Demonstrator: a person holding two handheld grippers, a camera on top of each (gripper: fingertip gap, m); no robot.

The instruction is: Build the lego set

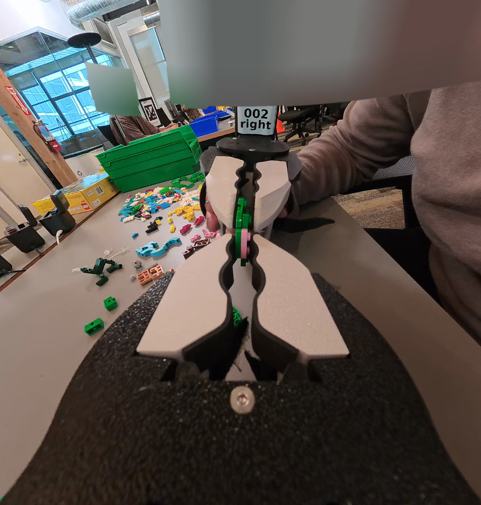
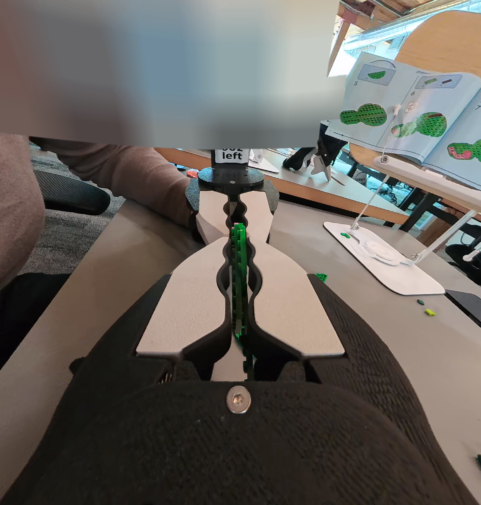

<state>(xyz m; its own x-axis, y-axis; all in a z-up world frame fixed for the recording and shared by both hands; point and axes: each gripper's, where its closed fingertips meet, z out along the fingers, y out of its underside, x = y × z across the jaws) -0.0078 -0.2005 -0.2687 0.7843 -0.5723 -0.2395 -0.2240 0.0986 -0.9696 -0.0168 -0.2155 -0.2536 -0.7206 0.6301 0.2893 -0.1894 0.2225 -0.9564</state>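
Left wrist view shows the left gripper (image 1: 240, 257) nearly closed on a small build (image 1: 243, 240) of green plates with a pink piece in it, held on edge between the fingertips. The right gripper (image 1: 243, 218) faces it from the other side and is also closed on the same build, on its green part. So both grippers hold one assembly in the air above the counter (image 1: 56, 314), tip to tip.

Right wrist view confirms this: the green plates (image 2: 239, 262) stand on edge between the fingers of the right gripper (image 2: 238, 246), and the left gripper (image 2: 235, 226) closes on their far end. A little pink shows only at the top edge there.

I judge that the task is at an early stage. The open manual (image 2: 414, 109) on its white stand (image 2: 384, 262) shows pages with a flat green base and pink parts at its edge, and the held build looks like that base. I cannot tell if the pink piece is fully pressed in.

Much is left. A big pile of loose bricks (image 1: 162, 205) in many colours lies on the counter near the yellow box (image 1: 78, 196) and the green bins (image 1: 151, 161). Nearer lie turquoise curved parts (image 1: 157, 248), a dark green piece (image 1: 101, 269), brick-pattern tiles (image 1: 150, 273) and two small green bricks (image 1: 99, 314). A few small green pieces (image 2: 321, 276) also lie near the stand.
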